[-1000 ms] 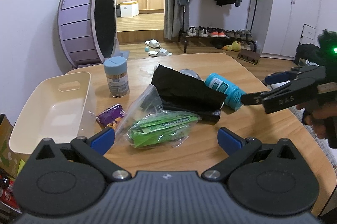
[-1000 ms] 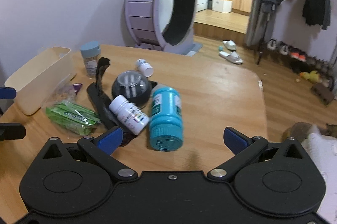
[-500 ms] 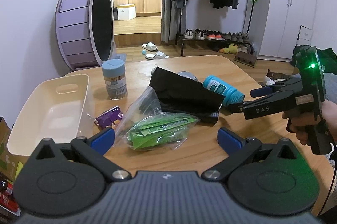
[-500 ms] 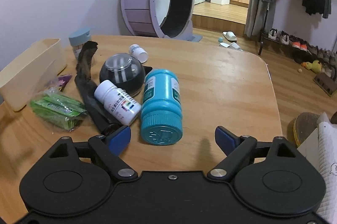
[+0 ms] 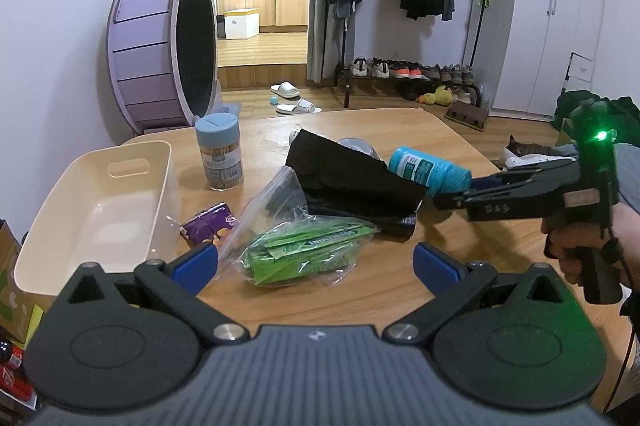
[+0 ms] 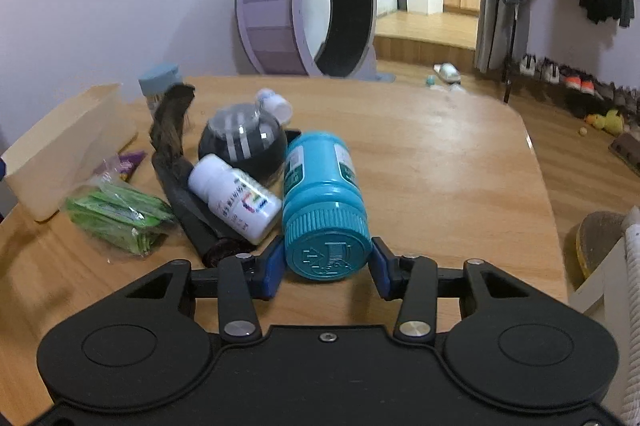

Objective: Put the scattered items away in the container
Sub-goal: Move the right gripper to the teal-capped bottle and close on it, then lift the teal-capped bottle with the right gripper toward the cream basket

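A teal bottle (image 6: 320, 194) lies on its side on the wooden table; it also shows in the left wrist view (image 5: 428, 170). My right gripper (image 6: 326, 260) has closed in on the bottle's cap, with a blue pad on each side of it. My left gripper (image 5: 314, 260) is open and empty, hovering near a bag of green packets (image 5: 308, 250). The cream container (image 5: 100, 202) sits empty at the left. A white pill bottle (image 6: 234, 202), black cloth (image 5: 352, 182), dark round jar (image 6: 242, 142), purple snack packet (image 5: 210, 226) and blue-lidded jar (image 5: 220, 154) lie scattered.
A second small white bottle (image 6: 274, 104) lies behind the round jar. A purple cat wheel (image 5: 160, 54) stands on the floor beyond the table. A clothes rack and shoes line the far wall. A cat (image 5: 528, 148) sits on the floor at the right.
My right gripper moved forward to the teal bottle and narrowed its jaws around the cap. My left gripper stayed about where it was.
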`<state>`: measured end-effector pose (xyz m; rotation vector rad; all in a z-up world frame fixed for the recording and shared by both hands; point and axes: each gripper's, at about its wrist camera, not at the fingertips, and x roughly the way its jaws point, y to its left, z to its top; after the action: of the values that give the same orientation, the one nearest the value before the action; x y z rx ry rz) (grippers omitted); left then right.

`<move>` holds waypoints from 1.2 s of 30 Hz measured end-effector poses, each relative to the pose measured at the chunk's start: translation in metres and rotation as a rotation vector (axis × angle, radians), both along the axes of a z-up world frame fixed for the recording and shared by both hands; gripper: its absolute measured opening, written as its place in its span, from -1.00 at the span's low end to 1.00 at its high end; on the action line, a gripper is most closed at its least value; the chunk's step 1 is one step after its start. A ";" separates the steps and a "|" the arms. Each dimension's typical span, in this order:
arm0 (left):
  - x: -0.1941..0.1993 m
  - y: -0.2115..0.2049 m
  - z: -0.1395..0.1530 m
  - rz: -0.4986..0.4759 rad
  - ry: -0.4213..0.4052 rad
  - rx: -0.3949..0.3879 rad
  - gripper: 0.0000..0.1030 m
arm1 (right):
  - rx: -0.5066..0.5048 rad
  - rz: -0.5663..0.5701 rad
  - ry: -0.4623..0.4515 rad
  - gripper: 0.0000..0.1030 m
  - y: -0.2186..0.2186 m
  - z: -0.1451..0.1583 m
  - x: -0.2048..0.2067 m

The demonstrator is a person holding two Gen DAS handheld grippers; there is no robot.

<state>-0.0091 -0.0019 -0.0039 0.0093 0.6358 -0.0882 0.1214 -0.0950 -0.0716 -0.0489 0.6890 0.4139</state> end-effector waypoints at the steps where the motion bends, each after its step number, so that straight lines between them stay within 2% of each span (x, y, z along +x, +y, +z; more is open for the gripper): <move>1: 0.000 0.000 0.000 -0.001 -0.001 -0.001 1.00 | 0.014 -0.001 -0.009 -0.16 -0.003 0.004 -0.002; 10: -0.001 -0.002 -0.001 -0.011 -0.001 0.000 1.00 | 0.078 0.000 -0.084 -0.21 -0.018 0.040 -0.022; 16: -0.002 -0.008 -0.004 -0.020 0.002 0.011 1.00 | 0.058 0.016 -0.101 -0.25 -0.013 0.047 -0.025; 18: -0.002 -0.010 -0.005 -0.024 0.001 0.016 1.00 | 0.053 0.021 -0.092 -0.22 -0.011 0.047 -0.025; 20: -0.002 -0.010 -0.005 -0.026 0.001 0.018 1.00 | 0.054 0.024 -0.088 -0.10 -0.009 0.048 -0.025; 22: -0.002 -0.011 -0.005 -0.027 0.001 0.018 1.00 | 0.056 0.022 -0.099 0.23 -0.008 0.049 -0.026; 23: -0.002 -0.011 -0.005 -0.027 0.001 0.018 1.00 | 0.058 0.018 -0.109 0.27 -0.008 0.049 -0.027; 35: -0.006 -0.005 0.001 -0.016 -0.017 0.010 1.00 | 0.075 -0.005 -0.128 0.28 -0.001 0.037 -0.020; 36: -0.006 -0.004 0.001 -0.014 -0.019 0.010 1.00 | 0.074 -0.002 -0.123 0.22 0.000 0.036 -0.019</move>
<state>-0.0156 -0.0056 -0.0027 0.0242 0.6168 -0.0988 0.1021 -0.0954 -0.0360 -0.0038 0.5524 0.4301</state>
